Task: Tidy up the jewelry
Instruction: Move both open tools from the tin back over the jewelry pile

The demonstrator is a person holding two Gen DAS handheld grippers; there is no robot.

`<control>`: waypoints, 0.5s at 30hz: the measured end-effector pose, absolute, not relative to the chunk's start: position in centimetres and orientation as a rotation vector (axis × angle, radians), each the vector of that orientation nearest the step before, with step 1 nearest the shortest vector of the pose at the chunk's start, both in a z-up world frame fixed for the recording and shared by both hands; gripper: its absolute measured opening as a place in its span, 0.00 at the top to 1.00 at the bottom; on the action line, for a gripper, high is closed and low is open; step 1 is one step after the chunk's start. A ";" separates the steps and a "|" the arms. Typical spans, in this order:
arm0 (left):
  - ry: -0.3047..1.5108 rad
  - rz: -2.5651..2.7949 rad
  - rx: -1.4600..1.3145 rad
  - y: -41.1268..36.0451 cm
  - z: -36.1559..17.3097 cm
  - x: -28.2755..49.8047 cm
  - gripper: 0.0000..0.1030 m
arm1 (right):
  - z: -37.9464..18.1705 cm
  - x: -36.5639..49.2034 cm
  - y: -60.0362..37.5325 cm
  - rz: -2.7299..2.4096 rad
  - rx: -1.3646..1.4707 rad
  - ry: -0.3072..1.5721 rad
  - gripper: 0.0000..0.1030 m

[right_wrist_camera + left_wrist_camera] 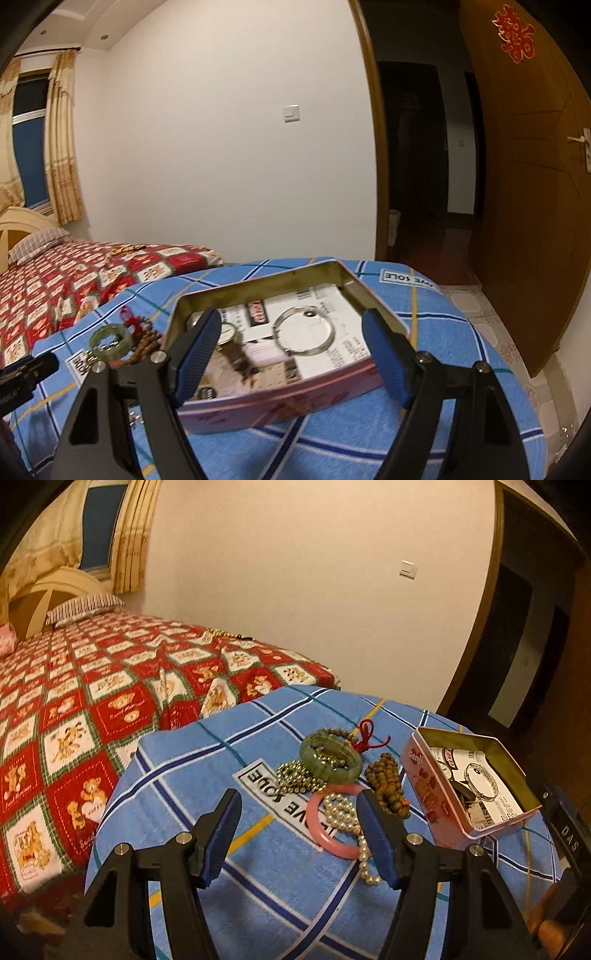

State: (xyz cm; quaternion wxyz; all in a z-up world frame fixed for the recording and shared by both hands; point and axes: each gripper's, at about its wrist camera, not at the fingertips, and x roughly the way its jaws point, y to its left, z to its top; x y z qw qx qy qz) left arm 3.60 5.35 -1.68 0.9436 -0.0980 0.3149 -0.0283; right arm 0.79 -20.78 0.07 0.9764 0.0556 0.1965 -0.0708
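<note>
A heap of jewelry lies on the blue checked cloth: a green jade bangle, a pink bangle, a white pearl string, silver beads, brown wooden beads and a red tassel. My left gripper is open and empty, just in front of the heap. The pink tin stands open to the right; it holds a wristwatch and a silver bangle on printed paper. My right gripper is open and empty above the tin.
A bed with a red teddy-bear quilt lies behind and to the left of the table. An open wooden door and a dark doorway are to the right. The pink tin also shows in the left wrist view.
</note>
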 end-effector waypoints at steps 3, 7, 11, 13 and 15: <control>0.649 -0.060 -0.203 5.9 -1.7 3.3 0.37 | -0.1 0.7 -19.6 -0.113 0.105 0.414 0.27; 0.643 -0.045 -0.181 6.6 -1.6 2.9 0.37 | -0.4 0.5 -18.1 -0.049 0.133 0.443 0.35; 0.624 -0.019 -0.179 7.6 -1.3 2.9 0.37 | -0.7 0.5 -15.9 0.057 0.214 0.482 0.37; 0.604 0.004 -0.157 8.1 -1.1 2.7 0.37 | -0.6 0.6 -14.5 0.125 0.238 0.498 0.37; 0.589 0.017 -0.152 8.6 -0.9 2.6 0.37 | -0.8 1.0 -13.2 0.196 0.260 0.523 0.37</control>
